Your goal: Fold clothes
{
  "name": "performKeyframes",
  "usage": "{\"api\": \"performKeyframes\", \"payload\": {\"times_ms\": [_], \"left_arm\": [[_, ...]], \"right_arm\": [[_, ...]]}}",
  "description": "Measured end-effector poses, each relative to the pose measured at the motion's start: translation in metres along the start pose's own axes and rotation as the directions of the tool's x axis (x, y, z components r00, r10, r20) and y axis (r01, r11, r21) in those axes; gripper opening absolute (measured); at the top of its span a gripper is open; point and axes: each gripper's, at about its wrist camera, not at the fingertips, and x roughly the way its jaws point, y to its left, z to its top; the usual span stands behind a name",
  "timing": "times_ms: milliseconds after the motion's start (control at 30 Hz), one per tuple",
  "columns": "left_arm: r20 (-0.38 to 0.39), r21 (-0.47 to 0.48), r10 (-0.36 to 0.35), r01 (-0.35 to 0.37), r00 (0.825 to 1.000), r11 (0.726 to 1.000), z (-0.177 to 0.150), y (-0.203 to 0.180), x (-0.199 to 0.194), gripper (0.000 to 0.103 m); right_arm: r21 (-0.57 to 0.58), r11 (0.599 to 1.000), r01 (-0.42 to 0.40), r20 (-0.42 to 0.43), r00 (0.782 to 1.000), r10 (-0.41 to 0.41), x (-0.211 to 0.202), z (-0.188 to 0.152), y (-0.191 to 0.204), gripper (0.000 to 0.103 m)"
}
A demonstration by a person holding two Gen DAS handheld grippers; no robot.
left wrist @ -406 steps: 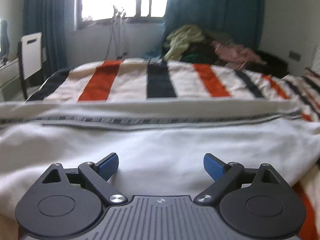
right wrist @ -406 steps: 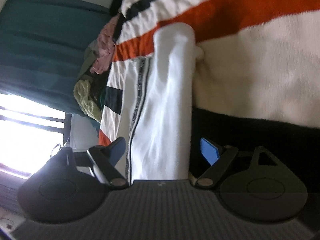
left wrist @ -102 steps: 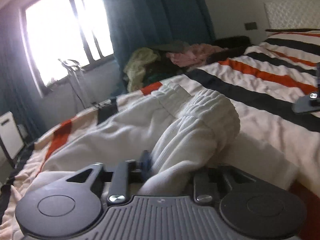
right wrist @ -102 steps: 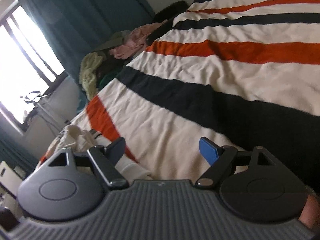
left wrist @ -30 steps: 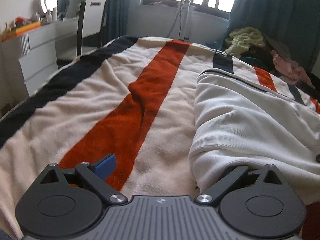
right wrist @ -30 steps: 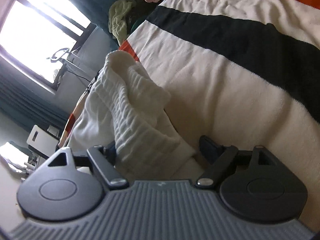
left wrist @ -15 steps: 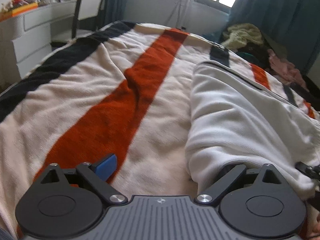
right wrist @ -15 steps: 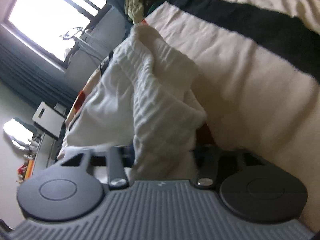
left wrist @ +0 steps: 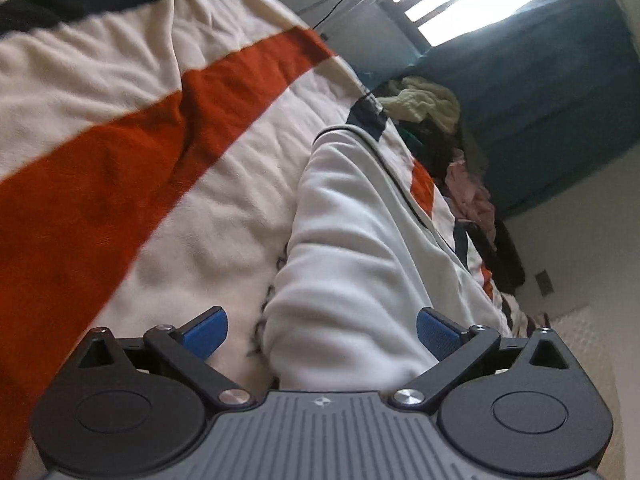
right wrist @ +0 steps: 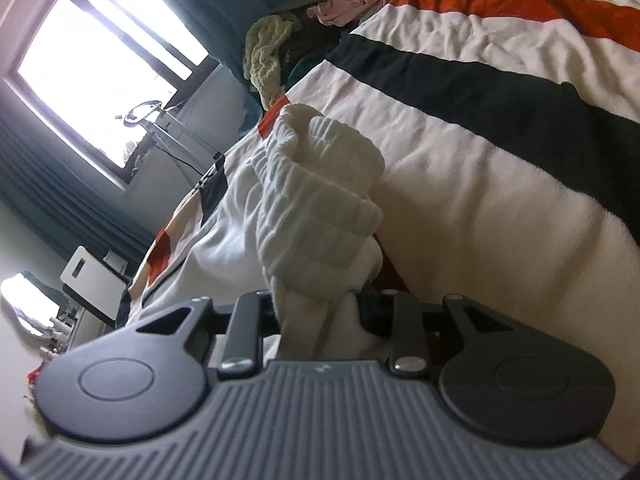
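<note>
A: Status on the grippers?

B: Right gripper (right wrist: 320, 308) is clamped tight on the white sweatpants (right wrist: 312, 216), at the ribbed elastic end, which bunches up toward 12 o'clock from the jaws. Left gripper (left wrist: 322, 330) is spread wide, blue pads (left wrist: 206, 330) clear of the cloth, with a folded edge of the sweatpants (left wrist: 360, 264) lying between them but not pinched.

A: Where's the garment sitting?

B: On the striped blanket (left wrist: 120, 168). In the left view it runs from 6 o'clock up toward 1 o'clock, with a thin dark piping line along its far edge.

A: Risks?

B: Main one is only one end being held. If the right side lifts or drags before the left closes, I'd expect the fold to skew and the loose half to trail. The left jaws straddle a thick doubled edge, so closing could catch only the top layer, or grab blanket with it. The rib in the right grip looks wadded, so it could set a crooked crease.

A: Fabric?

B: Thick, soft knit, white, lightly wrinkled. The clothes pile (right wrist: 272, 56) at 11 o'clock in the right view is well apart.
</note>
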Motion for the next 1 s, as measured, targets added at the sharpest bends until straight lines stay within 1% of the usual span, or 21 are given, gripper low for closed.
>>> {"api": "performKeyframes", "payload": {"times_ms": [33,100,133,167,200,267,300,367,467,567,667,800,867,933,1000], "left_arm": [[-0.012,-0.013,-0.019,0.019,1.0,1.0,0.002,0.001,0.007,0.093],[-0.03,-0.014,-0.039,0.038,0.999,0.999,0.004,-0.001,0.016,0.092],[-0.039,-0.009,-0.04,0.04,0.998,0.999,0.005,-0.001,0.021,0.088],[-0.047,0.015,-0.017,0.018,0.999,1.0,0.004,-0.002,0.026,0.08],[-0.053,0.033,0.004,-0.002,0.999,0.999,0.004,-0.003,0.03,0.078],[-0.058,0.032,0.019,-0.018,0.998,0.999,0.006,-0.002,0.031,0.067],[-0.058,0.025,0.014,-0.013,0.998,1.0,0.008,-0.002,0.029,0.063],[-0.051,0.025,0.001,0.001,0.999,1.0,0.012,-0.006,0.024,0.051],[-0.019,0.033,-0.05,0.05,0.999,0.998,0.018,-0.021,0.012,0.041],[-0.001,0.008,-0.115,0.115,0.993,0.993,0.031,-0.042,0.005,0.038],[0.023,0.029,-0.151,0.15,0.988,0.988,0.048,-0.08,0.012,0.038],[0.062,0.051,-0.198,0.195,0.978,0.98,0.069,-0.143,0.046,0.038],[0.074,0.07,-0.222,0.217,0.972,0.974,0.078,-0.174,0.075,0.038],[0.08,0.093,-0.262,0.255,0.962,0.963,0.081,-0.202,0.106,0.038],[0.085,0.137,-0.294,0.282,0.952,0.95,0.083,-0.232,0.143,0.038]], "right_arm": [[0.0,1.0,0.002,0.0,1.0,-0.002,0.0,-0.001,0.0,0.031],[0.002,1.0,0.002,0.001,1.0,-0.002,0.0,-0.001,0.0,0.031],[0.003,1.0,-0.004,0.005,1.0,0.004,-0.001,-0.001,0.001,0.031],[0.005,1.0,-0.01,0.01,1.0,0.01,-0.002,-0.001,0.002,0.031],[0.007,1.0,-0.017,0.014,1.0,0.016,-0.003,-0.001,0.002,0.03],[0.009,0.999,-0.033,0.026,0.999,0.032,-0.007,-0.001,0.005,0.029],[0.005,0.999,-0.048,0.039,0.998,0.048,-0.009,0.0,0.008,0.029],[-0.014,0.997,-0.079,0.065,0.995,0.079,-0.016,0.002,0.018,0.028],[-0.047,0.992,-0.12,0.112,0.986,0.125,-0.027,0.012,0.035,0.027],[-0.041,0.985,-0.166,0.165,0.971,0.17,-0.035,0.033,0.045,0.026],[-0.044,0.98,-0.193,0.22,0.955,0.198,-0.04,0.064,0.055,0.026],[-0.052,0.974,-0.222,0.333,0.915,0.226,-0.035,0.115,0.061,0.026],[-0.071,0.974,-0.217,0.383,0.895,0.227,-0.028,0.145,0.06,0.026],[-0.085,0.974,-0.212,0.429,0.874,0.228,-0.02,0.173,0.055,0.026],[-0.078,0.974,-0.212,0.473,0.852,0.223,-0.009,0.2,0.04,0.026]]}}
